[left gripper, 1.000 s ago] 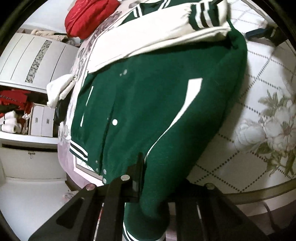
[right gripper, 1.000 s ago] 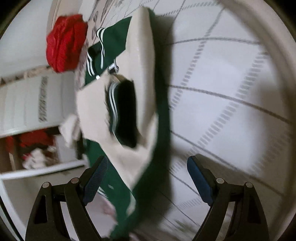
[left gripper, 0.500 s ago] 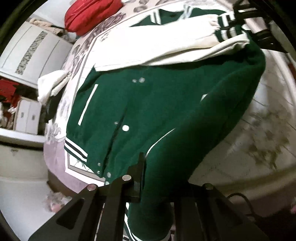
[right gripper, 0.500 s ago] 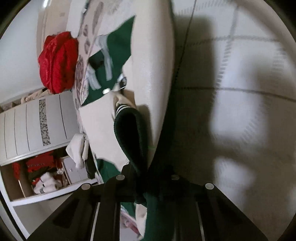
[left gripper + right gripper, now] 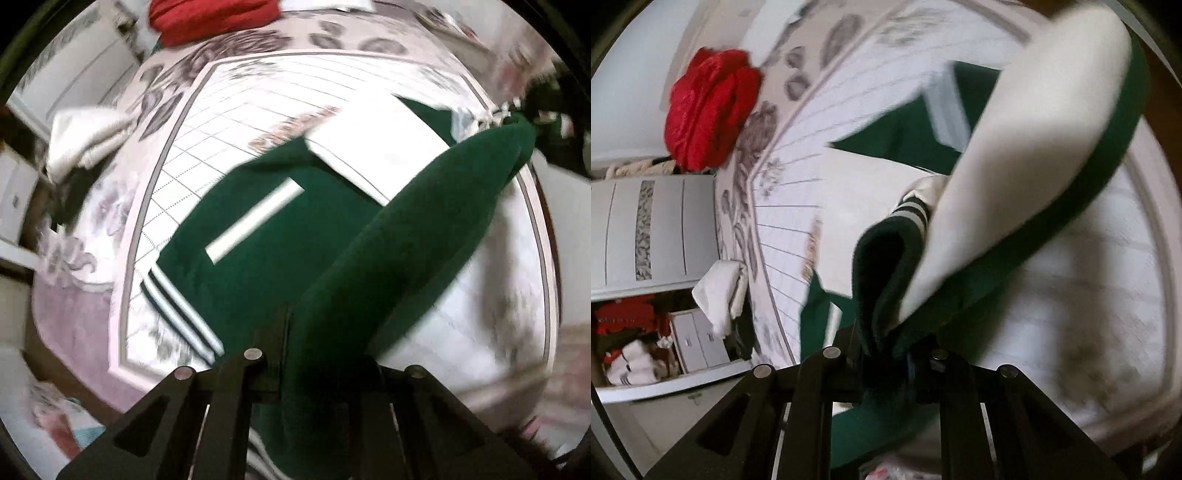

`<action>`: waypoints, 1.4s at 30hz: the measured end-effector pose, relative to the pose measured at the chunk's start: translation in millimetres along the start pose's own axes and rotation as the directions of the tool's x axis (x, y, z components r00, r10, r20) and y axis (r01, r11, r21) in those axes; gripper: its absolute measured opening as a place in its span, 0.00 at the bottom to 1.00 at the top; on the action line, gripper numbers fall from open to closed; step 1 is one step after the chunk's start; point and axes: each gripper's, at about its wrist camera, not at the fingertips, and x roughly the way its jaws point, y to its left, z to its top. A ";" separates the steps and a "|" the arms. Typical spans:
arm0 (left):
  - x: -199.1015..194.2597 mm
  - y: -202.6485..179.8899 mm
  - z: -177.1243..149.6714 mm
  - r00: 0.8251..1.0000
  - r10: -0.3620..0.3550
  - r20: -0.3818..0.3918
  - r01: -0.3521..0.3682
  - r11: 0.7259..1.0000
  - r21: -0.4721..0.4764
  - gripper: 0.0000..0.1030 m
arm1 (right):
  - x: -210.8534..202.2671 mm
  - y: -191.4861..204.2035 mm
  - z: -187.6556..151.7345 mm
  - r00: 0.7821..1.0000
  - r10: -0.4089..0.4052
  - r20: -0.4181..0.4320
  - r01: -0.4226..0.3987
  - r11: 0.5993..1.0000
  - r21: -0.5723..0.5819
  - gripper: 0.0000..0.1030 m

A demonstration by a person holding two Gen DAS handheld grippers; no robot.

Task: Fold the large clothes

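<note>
1. Towel (image 5: 86,136): white, bunched at the left edge of the bed (image 5: 110,295).
2. Left gripper (image 5: 314,347): jaws pinched narrow on a green fold of the jacket (image 5: 280,236).
3. Jacket: part flat on the bed, stripe trim at left; the gripped edge hangs raised above it.
4. Right gripper (image 5: 901,354): jaws clamped narrow on green fabric and the cream sleeve (image 5: 1027,155).
5. Red cloth (image 5: 709,107): at the far bed edge.

The right gripper (image 5: 897,354) is closed on a fold of the green and white jacket (image 5: 1027,177), which hangs up and away from it over the bedspread (image 5: 1108,295). A red cushion (image 5: 709,107) lies far ahead, left of the tongs.
</note>
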 end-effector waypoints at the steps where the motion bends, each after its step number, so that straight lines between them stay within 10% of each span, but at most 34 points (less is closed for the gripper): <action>1: 11.3 13.3 12.0 1.000 -0.009 0.003 0.009 1.000 -0.026 0.08 | 15.3 11.8 6.6 1.000 -0.003 0.003 0.003 1.000 -0.014 0.15; 11: 149.7 103.5 62.4 0.993 -0.071 -0.093 0.055 0.984 -0.172 0.17 | 188.1 86.2 58.2 0.992 -0.122 -0.025 0.119 0.987 -0.104 0.20; 16: 143.5 145.2 59.9 0.967 -0.250 -0.049 0.217 0.907 -0.362 0.20 | 188.1 94.5 61.5 0.998 0.020 -0.054 -0.025 0.995 -0.095 0.66; 20: 99.5 179.5 47.5 0.958 -0.274 0.084 0.281 0.840 -0.464 0.83 | 149.7 100.0 49.4 0.981 0.184 -0.060 -0.190 0.974 -0.122 0.77; 22: 82.7 196.0 39.4 0.961 -0.247 0.120 0.274 0.822 -0.500 0.84 | 135.3 98.7 39.0 0.984 0.169 -0.052 -0.175 0.973 -0.147 0.77; 29: 123.8 189.8 36.9 0.991 -0.132 -0.008 0.112 0.868 -0.483 0.84 | 201.5 94.1 13.4 0.994 -0.047 -0.103 0.022 0.972 -0.236 0.65; 33: 180.5 186.1 42.9 0.994 -0.033 -0.107 -0.018 0.898 -0.441 0.87 | 255.5 99.9 28.5 0.985 -0.128 -0.115 0.086 0.944 -0.317 0.89; 38: 168.9 190.0 40.0 0.995 -0.045 -0.092 -0.005 0.875 -0.484 0.89 | 190.8 88.8 23.0 0.993 -0.052 -0.109 0.012 0.940 -0.340 0.90; 42: 132.2 173.8 32.7 0.997 -0.016 -0.072 -0.021 0.875 -0.484 0.89 | 114.4 16.3 26.3 0.980 -0.181 0.077 0.194 0.953 -0.232 0.90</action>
